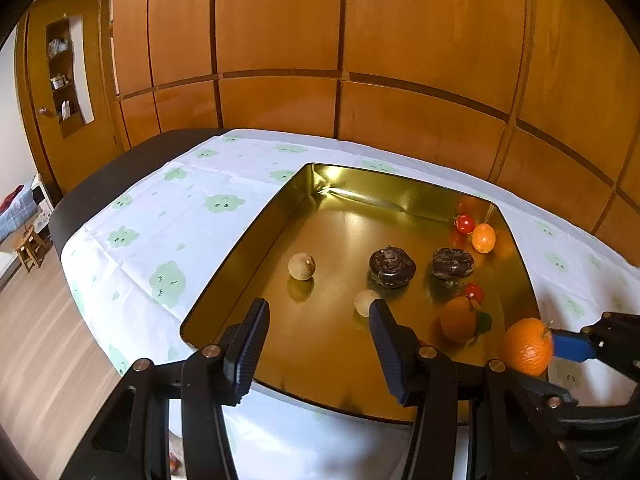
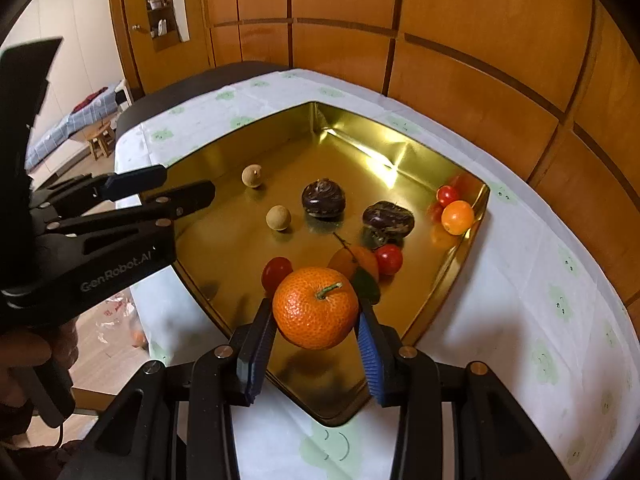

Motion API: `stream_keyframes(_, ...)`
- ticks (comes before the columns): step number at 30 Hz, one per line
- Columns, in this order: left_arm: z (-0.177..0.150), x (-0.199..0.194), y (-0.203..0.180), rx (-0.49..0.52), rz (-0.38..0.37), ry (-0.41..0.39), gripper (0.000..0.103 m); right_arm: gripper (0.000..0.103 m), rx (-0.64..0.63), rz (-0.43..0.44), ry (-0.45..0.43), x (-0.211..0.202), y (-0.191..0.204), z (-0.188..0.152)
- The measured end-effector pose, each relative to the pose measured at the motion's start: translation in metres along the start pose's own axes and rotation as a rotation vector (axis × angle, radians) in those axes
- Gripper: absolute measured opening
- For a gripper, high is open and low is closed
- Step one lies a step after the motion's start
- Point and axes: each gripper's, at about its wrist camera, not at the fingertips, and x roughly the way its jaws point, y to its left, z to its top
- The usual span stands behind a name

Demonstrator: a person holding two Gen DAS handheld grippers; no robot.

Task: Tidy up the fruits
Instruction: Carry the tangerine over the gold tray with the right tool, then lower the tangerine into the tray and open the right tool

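In the left wrist view the left gripper (image 1: pixel 318 316) hangs over the near edge of the gold tray (image 1: pixel 224 280), jaws apart with nothing between them. Its right finger hides part of a pale round fruit (image 1: pixel 363 301), so that fruit's full outline cannot be made out. A second pale ball (image 1: pixel 301 266) lies clear to the left. Two dark, mottled fruits (image 1: pixel 392 267) sit mid-tray; what kind they are is hard to tell. At the far right of this view the mandarin (image 1: pixel 526 346) is held above the tray's near right rim, and the right gripper is cut off by the frame edge.

In the right wrist view the right gripper (image 2: pixel 316 316) is clamped on the mandarin (image 2: pixel 316 312), blue pads pressing both sides, stem up. The fruit hangs above the near corner of the tray, covering part of a red cherry tomato (image 2: pixel 276 272) and another orange with a leaf (image 2: pixel 356 262). A small orange fruit (image 2: pixel 457 217) and a tomato are touching in the far right corner.

The left half of the tray floor is mostly bare; the patterned tablecloth (image 2: pixel 520 280) lies open around the tray.
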Motion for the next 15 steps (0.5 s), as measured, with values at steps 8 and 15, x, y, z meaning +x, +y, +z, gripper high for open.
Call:
stream_keyframes(8, -0.001, 0.001, 0.006, -0.009, 0.006, -0.005, 0.053, 0.040, 0.005, -0.007, 0.047, 0.022, 0.005, 0.006)
stream_keyframes(15, -0.003, 0.005, 0.010, -0.014, 0.006, 0.003, 0.053, 0.041, 0.031, -0.020, 0.132, 0.051, -0.001, 0.013)
